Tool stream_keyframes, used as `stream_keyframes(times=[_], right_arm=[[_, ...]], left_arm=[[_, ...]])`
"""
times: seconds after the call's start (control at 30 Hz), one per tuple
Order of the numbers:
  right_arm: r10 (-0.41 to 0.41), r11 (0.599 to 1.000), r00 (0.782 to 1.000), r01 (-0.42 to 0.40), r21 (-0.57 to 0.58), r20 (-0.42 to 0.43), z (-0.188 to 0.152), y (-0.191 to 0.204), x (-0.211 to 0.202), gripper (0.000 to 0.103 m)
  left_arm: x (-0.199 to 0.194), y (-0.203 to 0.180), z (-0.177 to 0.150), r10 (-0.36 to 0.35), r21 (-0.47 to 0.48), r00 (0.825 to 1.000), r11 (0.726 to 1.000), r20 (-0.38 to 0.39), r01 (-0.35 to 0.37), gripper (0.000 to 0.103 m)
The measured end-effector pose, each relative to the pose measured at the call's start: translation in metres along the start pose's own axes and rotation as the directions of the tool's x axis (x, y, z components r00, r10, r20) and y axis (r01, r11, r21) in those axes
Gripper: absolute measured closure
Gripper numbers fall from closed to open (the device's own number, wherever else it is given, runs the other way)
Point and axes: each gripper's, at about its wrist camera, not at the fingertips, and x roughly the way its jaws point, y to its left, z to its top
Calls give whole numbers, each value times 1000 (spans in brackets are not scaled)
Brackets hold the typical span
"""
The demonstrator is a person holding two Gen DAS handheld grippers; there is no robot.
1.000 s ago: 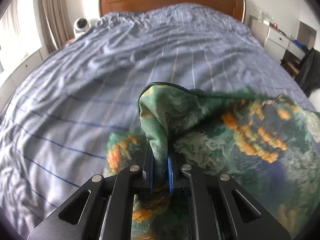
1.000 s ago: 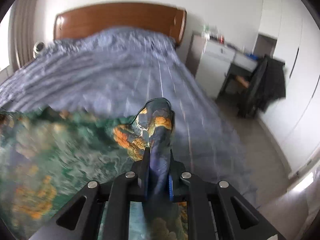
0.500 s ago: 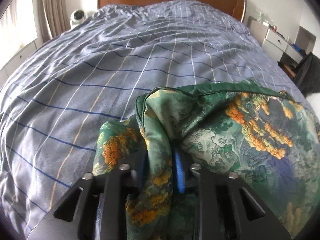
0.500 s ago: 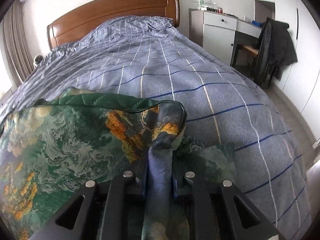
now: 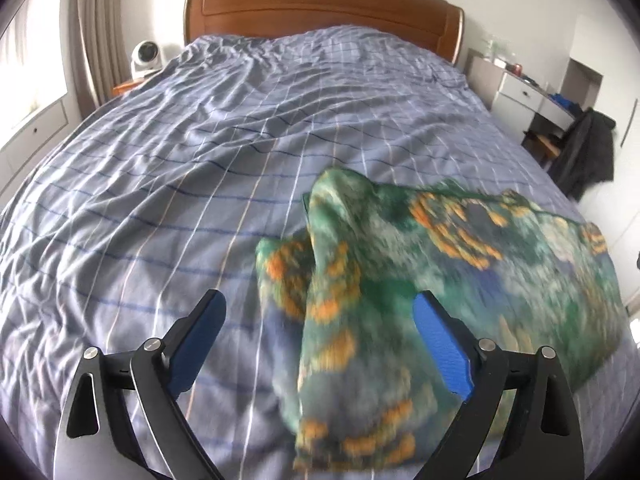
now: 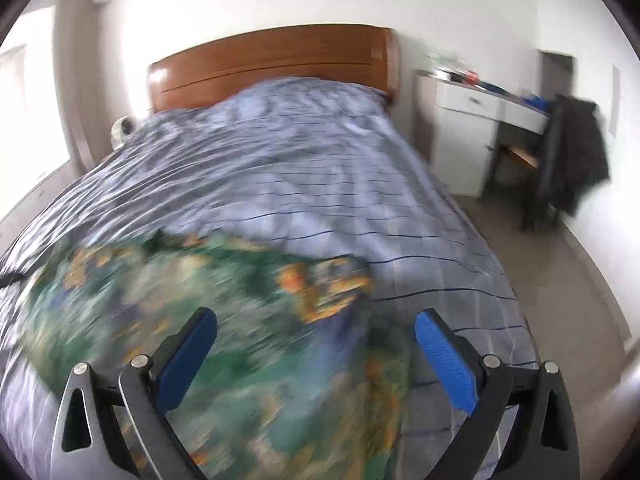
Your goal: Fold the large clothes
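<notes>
A green cloth with orange and blue print (image 5: 400,280) lies loosely bunched on the blue checked bedspread (image 5: 200,152), blurred by motion. My left gripper (image 5: 318,328) is open, its blue pads spread wide either side of the cloth's left corner, gripping nothing. In the right wrist view the same cloth (image 6: 200,320) spreads left across the bed (image 6: 320,184). My right gripper (image 6: 316,340) is open too, pads apart over the cloth's right corner.
A wooden headboard (image 5: 320,8) stands at the far end. A white fan (image 5: 146,56) sits at the left bedside. A white desk (image 6: 480,120) and a chair with a dark jacket (image 6: 572,160) stand right of the bed, beside bare floor (image 6: 560,280).
Both grippers were shut on the cloth's corners and carried it forward over the bed. Now both have opened and let go, and the cloth is dropping onto the bedspread.
</notes>
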Motion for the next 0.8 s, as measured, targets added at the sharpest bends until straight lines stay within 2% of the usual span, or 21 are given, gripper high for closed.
stream_keyframes(times=[0.03,0.13,0.33,0.47,0.8], right_arm=[[37,999,999,-37,-34,-11,-8,13,-8,2],[71,993,996,-75,-94,-45,-32,36,-19,2],[13,990,994,-29,-140,-113,-85,47,-27,2],[-12,993,992,-4,-122,-129,-101,37,-36,2],[-10,1000,998,10,-4,-65,-117,21,-78,2]], left_arm=[[-5,-1,-7,-7,1,1000,1000,-1,7,8],[-19,-3,-25,-15,-1,1000,1000,-7,15,8],[-43,-12,-55,-28,28,1000,999,-5,29,6],[-51,-20,-69,-36,48,999,998,-9,36,6],[-58,-31,-97,-81,15,996,997,-49,82,6]])
